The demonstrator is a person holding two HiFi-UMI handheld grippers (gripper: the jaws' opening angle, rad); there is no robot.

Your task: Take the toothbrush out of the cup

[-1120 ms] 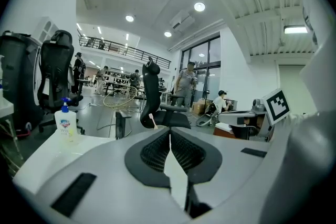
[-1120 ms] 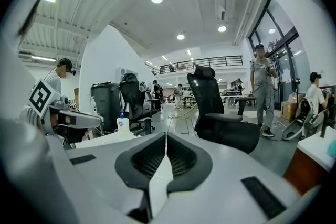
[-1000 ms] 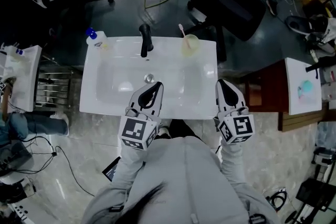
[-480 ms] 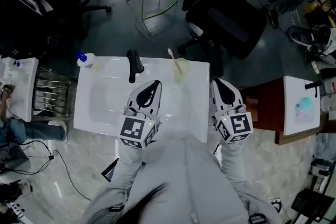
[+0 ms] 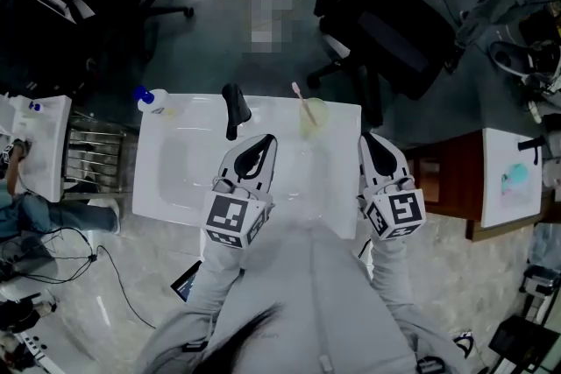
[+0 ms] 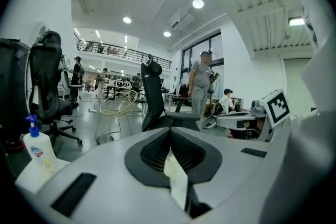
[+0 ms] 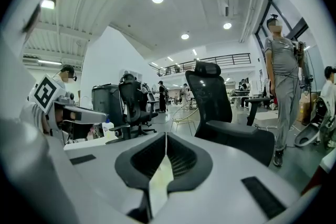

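A pale translucent cup (image 5: 314, 116) stands on the back rim of the white sink (image 5: 166, 188), right of the black faucet (image 5: 232, 109). A pink toothbrush (image 5: 300, 97) stands in the cup and leans to the left. My left gripper (image 5: 266, 138) hovers over the basin, a little in front and to the left of the cup, its jaws shut and empty (image 6: 169, 131). Over the sink's right edge is my right gripper (image 5: 369, 137), to the right of the cup. It is also shut on nothing (image 7: 166, 135).
A soap bottle (image 5: 151, 98) with a blue pump stands at the sink's back left corner. Black office chairs (image 5: 394, 31) stand beyond the sink. A dark wooden table (image 5: 447, 158) and a white tray (image 5: 513, 179) lie to the right. Cables trail on the floor at left.
The sink now lies lower and nearer in the head view. Both shut grippers reach farther over it, closer to the faucet and cup. Jaws unchanged.
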